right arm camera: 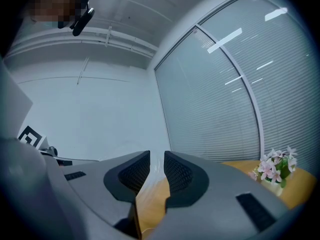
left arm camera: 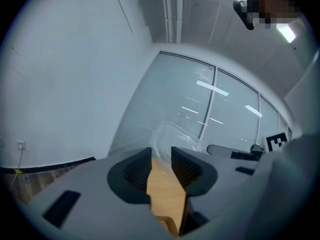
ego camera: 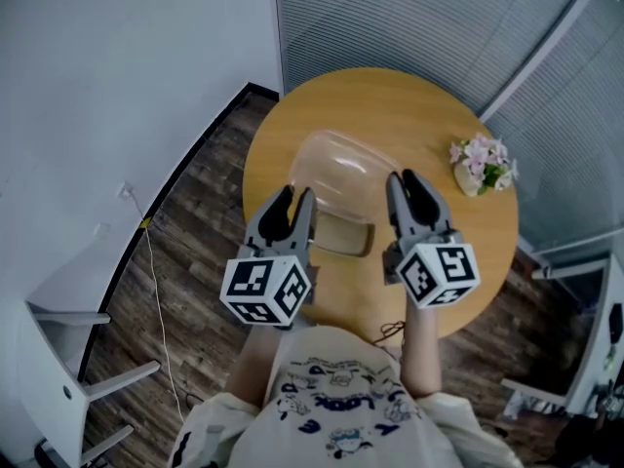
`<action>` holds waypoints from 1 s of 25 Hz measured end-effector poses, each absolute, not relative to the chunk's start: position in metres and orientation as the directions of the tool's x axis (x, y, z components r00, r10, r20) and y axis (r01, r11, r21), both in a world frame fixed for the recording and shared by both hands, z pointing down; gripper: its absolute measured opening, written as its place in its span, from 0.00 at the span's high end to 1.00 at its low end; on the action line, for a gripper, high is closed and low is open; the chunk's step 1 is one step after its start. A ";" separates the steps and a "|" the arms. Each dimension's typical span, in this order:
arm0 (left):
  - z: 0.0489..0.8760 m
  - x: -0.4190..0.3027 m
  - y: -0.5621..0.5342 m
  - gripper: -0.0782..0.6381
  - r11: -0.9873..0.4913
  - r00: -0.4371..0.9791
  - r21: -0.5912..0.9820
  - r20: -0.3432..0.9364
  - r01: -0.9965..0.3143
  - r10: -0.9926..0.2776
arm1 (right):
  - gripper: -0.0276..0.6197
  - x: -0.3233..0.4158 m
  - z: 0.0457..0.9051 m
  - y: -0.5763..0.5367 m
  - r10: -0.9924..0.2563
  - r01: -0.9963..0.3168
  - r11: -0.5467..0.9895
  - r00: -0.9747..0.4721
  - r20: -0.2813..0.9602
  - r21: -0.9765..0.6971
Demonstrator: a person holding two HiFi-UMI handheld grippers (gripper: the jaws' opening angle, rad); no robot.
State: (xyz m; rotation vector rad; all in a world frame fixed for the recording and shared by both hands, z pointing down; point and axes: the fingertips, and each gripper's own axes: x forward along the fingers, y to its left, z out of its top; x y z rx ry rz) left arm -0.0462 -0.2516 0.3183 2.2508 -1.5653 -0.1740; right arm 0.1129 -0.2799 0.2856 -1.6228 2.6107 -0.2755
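A clear plastic container (ego camera: 341,169) lies in the middle of a round wooden table (ego camera: 390,100). My left gripper (ego camera: 295,201) is at its left edge and my right gripper (ego camera: 402,181) at its right edge. In the left gripper view the jaws (left arm camera: 161,156) stand narrowly apart with a clear plastic rim (left arm camera: 167,134) running up between them. In the right gripper view the jaws (right arm camera: 157,159) are just as close, and a faint strip of clear plastic (right arm camera: 156,168) sits in the gap. A brown patch (ego camera: 343,234) shows at the container's near side.
A small pot of pink flowers (ego camera: 481,164) stands at the table's right side, also seen in the right gripper view (right arm camera: 274,170). Slatted blinds (ego camera: 429,18) close off the back. A white chair (ego camera: 68,359) and a cable (ego camera: 156,291) are on the wooden floor at left.
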 end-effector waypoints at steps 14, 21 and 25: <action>0.317 -0.045 -0.250 0.72 -0.304 0.372 0.379 0.119 -0.874 -0.921 | 0.82 0.114 0.287 -0.278 -0.895 -0.886 0.429 -0.444 0.053 -0.178; 0.317 -0.045 -0.249 0.72 -0.307 0.375 0.378 0.120 -0.873 -0.919 | 0.82 0.114 0.288 -0.277 -0.895 -0.887 0.428 -0.443 0.057 -0.176; 0.318 -0.045 -0.249 0.72 -0.308 0.377 0.378 0.122 -0.873 -0.918 | 0.82 0.115 0.289 -0.277 -0.894 -0.887 0.429 -0.444 0.060 -0.173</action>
